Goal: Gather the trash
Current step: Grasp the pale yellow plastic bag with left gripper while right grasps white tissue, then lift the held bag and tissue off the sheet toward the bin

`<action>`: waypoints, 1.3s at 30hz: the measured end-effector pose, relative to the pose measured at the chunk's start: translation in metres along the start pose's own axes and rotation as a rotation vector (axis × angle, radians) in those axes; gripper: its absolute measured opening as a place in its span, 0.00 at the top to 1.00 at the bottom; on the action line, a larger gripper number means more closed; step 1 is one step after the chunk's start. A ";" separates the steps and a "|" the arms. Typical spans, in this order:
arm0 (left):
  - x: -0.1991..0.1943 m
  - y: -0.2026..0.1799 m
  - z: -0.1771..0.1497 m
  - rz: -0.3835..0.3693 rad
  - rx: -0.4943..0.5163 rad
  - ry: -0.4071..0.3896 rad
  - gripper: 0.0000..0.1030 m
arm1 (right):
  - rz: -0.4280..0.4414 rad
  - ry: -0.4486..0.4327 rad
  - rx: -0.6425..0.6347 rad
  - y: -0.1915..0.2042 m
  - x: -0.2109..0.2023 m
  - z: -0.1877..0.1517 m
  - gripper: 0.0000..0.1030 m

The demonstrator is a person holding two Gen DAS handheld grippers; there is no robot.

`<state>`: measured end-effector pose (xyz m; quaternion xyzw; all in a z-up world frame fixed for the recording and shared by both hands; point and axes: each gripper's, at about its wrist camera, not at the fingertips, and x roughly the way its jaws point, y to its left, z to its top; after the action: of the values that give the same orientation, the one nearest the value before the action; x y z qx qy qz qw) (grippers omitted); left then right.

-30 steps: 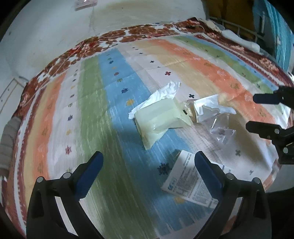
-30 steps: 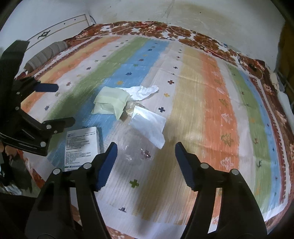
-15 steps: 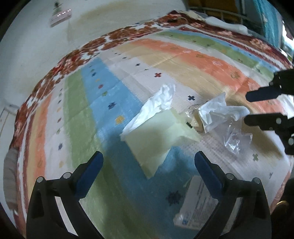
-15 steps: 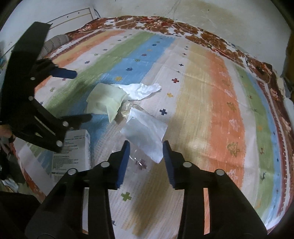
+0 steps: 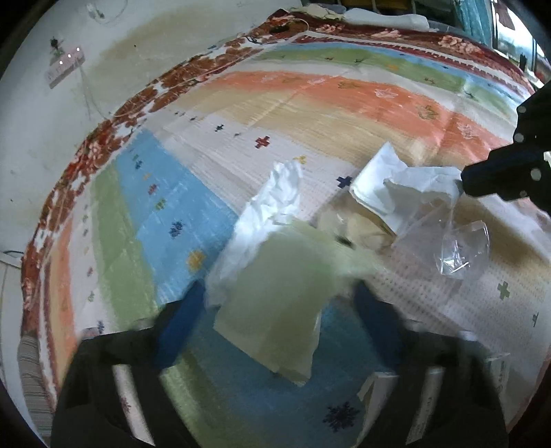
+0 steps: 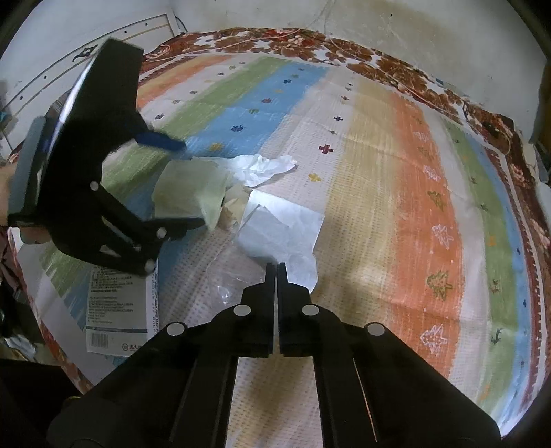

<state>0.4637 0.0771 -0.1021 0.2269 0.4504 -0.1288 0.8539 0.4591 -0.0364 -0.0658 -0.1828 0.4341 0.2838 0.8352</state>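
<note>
Trash lies on a striped mat [image 5: 310, 103]: a pale green wrapper [image 5: 275, 310], a crumpled white tissue [image 5: 272, 203], a white paper sheet [image 6: 286, 227], a clear plastic bag [image 5: 461, 248] and a printed box [image 6: 113, 303]. My left gripper [image 5: 275, 320] is open, its blue fingers either side of the green wrapper [image 6: 189, 193]. My right gripper [image 6: 276, 267] is shut on the near edge of the white paper sheet [image 5: 406, 179], with the clear bag [image 6: 230, 279] just beside it.
A stained white wall [image 5: 120, 51] borders the mat's far side, with a power strip [image 5: 65, 67] on it. The mat's floral border [image 6: 413, 79] runs along the far edge. Clutter stands at the far right corner [image 5: 499, 20].
My left gripper moved forward so its fingers now straddle the green wrapper. My right gripper closed from open onto the white paper's edge.
</note>
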 end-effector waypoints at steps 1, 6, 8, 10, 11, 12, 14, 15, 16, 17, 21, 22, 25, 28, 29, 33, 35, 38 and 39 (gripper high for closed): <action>0.001 0.000 -0.003 0.001 -0.012 0.003 0.42 | 0.000 -0.004 -0.001 -0.001 -0.001 0.000 1.00; -0.007 0.005 -0.015 -0.039 -0.101 0.010 0.73 | 0.013 -0.023 0.021 -0.006 -0.008 0.001 1.00; -0.014 0.011 -0.021 -0.046 -0.171 0.005 0.80 | 0.017 -0.039 0.030 -0.007 -0.013 0.003 1.00; -0.021 0.015 -0.024 -0.052 -0.231 -0.004 0.81 | 0.019 -0.052 0.036 -0.006 -0.019 0.003 1.00; -0.024 0.017 -0.025 -0.056 -0.260 -0.006 0.81 | 0.016 -0.055 0.029 -0.004 -0.021 0.002 1.00; -0.027 0.019 -0.027 -0.060 -0.286 -0.004 0.81 | 0.004 -0.055 0.015 -0.001 -0.022 0.002 1.00; -0.034 0.021 -0.031 -0.059 -0.344 -0.008 0.82 | 0.003 -0.057 -0.002 0.003 -0.024 0.000 1.00; -0.037 0.023 -0.033 -0.069 -0.375 -0.018 0.82 | -0.001 -0.062 -0.009 0.005 -0.025 0.000 1.00; -0.039 0.024 -0.034 -0.081 -0.397 -0.024 0.82 | -0.005 -0.063 -0.014 0.006 -0.025 0.000 1.00; -0.039 0.024 -0.034 -0.089 -0.407 -0.022 0.82 | -0.009 -0.058 -0.023 0.009 -0.024 0.000 1.00; -0.037 0.024 -0.034 -0.093 -0.412 -0.019 0.82 | -0.006 -0.044 -0.027 0.014 -0.016 0.001 0.73; -0.037 0.026 -0.034 -0.097 -0.420 -0.021 0.82 | -0.009 -0.038 -0.037 0.016 -0.012 0.002 0.73; -0.034 0.030 -0.036 -0.101 -0.447 -0.030 0.82 | -0.026 -0.033 -0.032 0.019 -0.004 0.005 0.68; -0.028 0.033 -0.040 -0.110 -0.457 -0.028 0.81 | -0.035 -0.029 -0.031 0.022 0.004 0.008 0.59; -0.027 0.033 -0.040 -0.112 -0.458 -0.026 0.81 | -0.037 -0.026 -0.037 0.024 0.008 0.009 0.59; -0.022 0.033 -0.044 -0.115 -0.456 -0.025 0.81 | -0.048 -0.021 -0.045 0.026 0.016 0.012 0.59; -0.022 0.034 -0.045 -0.120 -0.461 -0.030 0.80 | -0.044 -0.018 -0.034 0.025 0.019 0.013 0.62; -0.022 0.036 -0.046 -0.124 -0.473 -0.037 0.80 | -0.037 -0.017 -0.031 0.022 0.020 0.013 0.73; -0.021 0.036 -0.046 -0.124 -0.475 -0.038 0.80 | -0.038 -0.016 -0.032 0.022 0.020 0.013 0.74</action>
<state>0.4343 0.1315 -0.0971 -0.0107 0.4649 -0.0759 0.8820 0.4627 -0.0063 -0.0762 -0.2019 0.4193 0.2763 0.8409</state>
